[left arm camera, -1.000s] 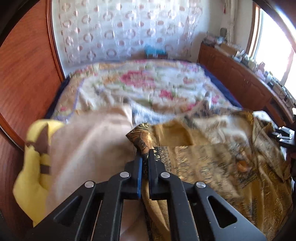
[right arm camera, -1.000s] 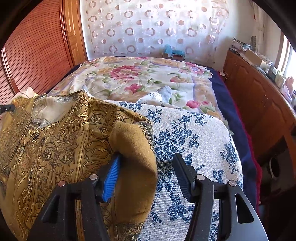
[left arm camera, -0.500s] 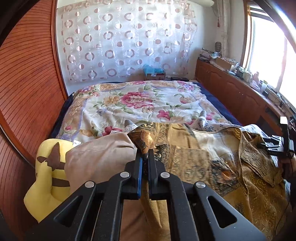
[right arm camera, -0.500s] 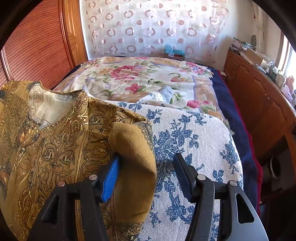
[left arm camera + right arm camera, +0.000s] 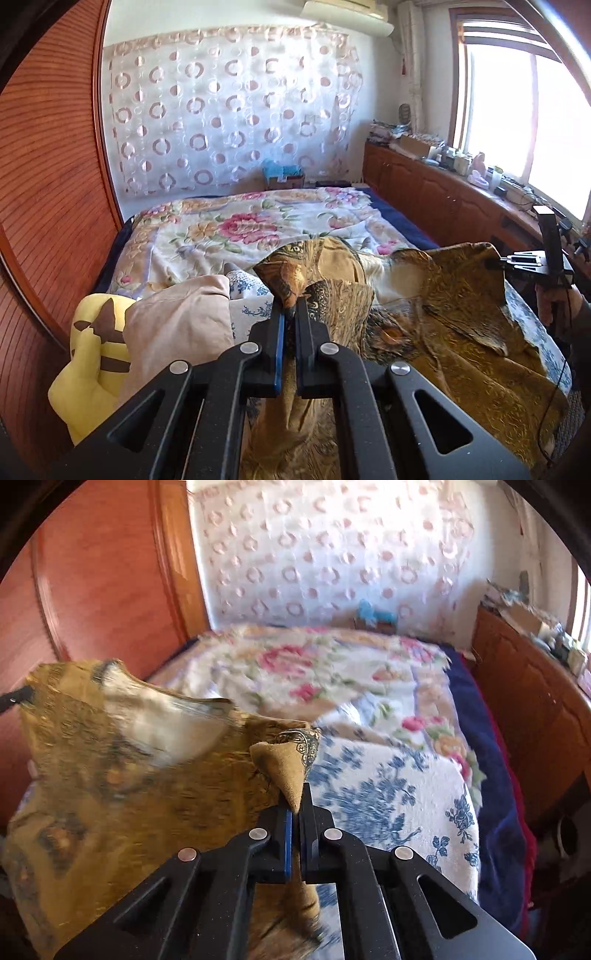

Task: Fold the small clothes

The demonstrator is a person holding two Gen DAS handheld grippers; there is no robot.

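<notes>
A small golden-brown patterned shirt (image 5: 436,332) hangs stretched between both grippers above the bed. My left gripper (image 5: 290,310) is shut on one shoulder corner of the shirt. My right gripper (image 5: 296,805) is shut on the other shoulder corner, and the shirt (image 5: 122,790) spreads to its left, with its pale lining showing at the neck. The right gripper also shows far right in the left wrist view (image 5: 517,262), with a hand below it.
Under the shirt lies a blue-and-white floral cloth (image 5: 388,797) on the floral bedspread (image 5: 236,229). A beige garment (image 5: 177,325) and a yellow plush toy (image 5: 88,354) lie at the left. A wooden cabinet (image 5: 443,192) runs along the right, a wooden wall (image 5: 48,177) along the left.
My right gripper has shut on the shirt's corner; it was open around it before. Both grippers have risen, lifting the shirt off the bed and spreading it.
</notes>
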